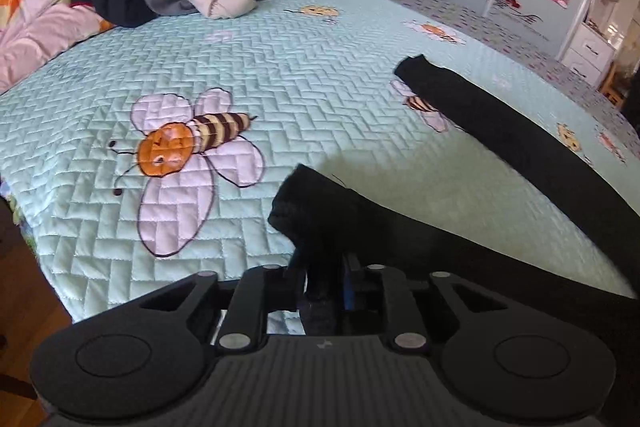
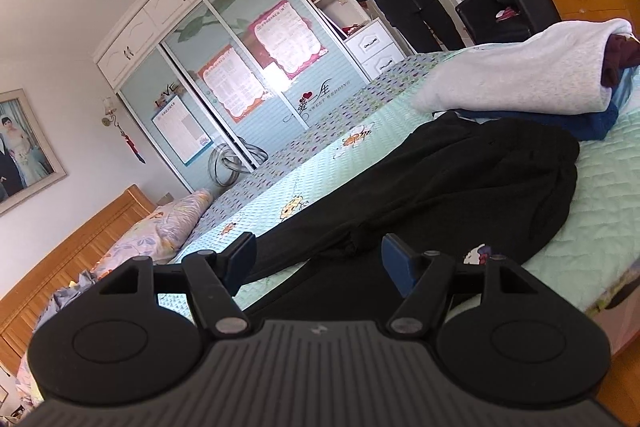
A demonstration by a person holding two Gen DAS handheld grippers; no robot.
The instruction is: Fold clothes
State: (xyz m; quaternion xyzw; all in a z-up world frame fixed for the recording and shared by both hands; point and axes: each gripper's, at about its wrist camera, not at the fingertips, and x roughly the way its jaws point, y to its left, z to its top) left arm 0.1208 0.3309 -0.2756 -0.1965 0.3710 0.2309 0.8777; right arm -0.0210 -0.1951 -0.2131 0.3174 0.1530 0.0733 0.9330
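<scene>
While the left gripper (image 1: 320, 267) is clamped on a bunched end of the black fabric trousers (image 1: 500, 131), lifted above the pale green quilted bee-print bedspread (image 1: 280, 67), their other leg lies flat. Right gripper (image 2: 320, 259) hovers low, jaws apart, over the trousers' crotch.

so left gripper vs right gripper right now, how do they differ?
The left gripper is shut on a leg end of the black trousers and holds it raised off the quilt. The right gripper is open, its fingers wide apart with nothing between them, low over the trousers' middle. Both are the same black two-finger build with blue pads.
</scene>
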